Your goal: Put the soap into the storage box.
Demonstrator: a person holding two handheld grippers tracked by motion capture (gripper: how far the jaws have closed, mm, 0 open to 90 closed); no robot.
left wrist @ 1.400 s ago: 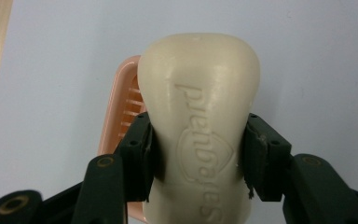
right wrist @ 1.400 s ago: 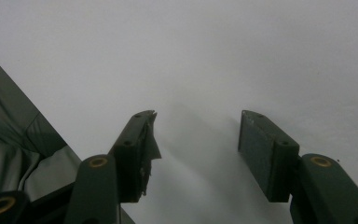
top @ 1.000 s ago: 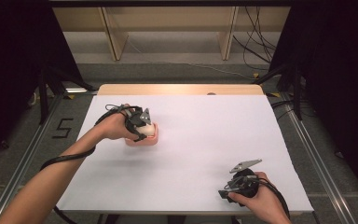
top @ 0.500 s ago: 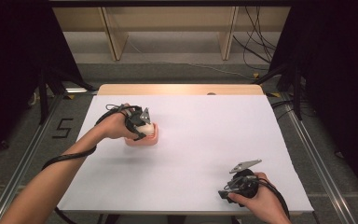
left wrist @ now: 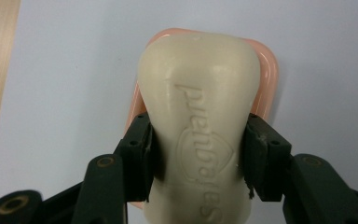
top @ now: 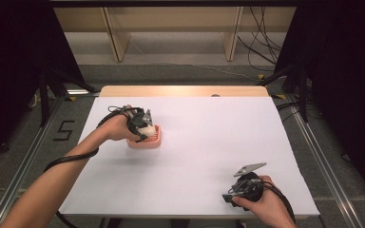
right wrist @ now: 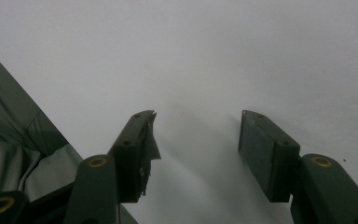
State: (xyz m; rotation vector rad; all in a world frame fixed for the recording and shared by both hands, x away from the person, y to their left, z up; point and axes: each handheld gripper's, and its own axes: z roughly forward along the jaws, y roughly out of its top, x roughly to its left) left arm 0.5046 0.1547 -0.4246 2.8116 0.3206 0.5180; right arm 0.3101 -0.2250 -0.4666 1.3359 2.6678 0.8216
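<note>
At the table's near right edge, the right gripper (top: 237, 190) rests with its jaws apart and bare white table (top: 209, 142) between them, open surface stretching ahead. Farther off, left of centre, the left gripper (top: 145, 130) clamps a cream soap bar (left wrist: 200, 121) over a pink soap dish (top: 147, 141); the bar hides most of the dish.

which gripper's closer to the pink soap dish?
Left. The left gripper is right over the pink soap dish, clamped on the soap bar. The right gripper rests at the table's near right, far off.
</note>
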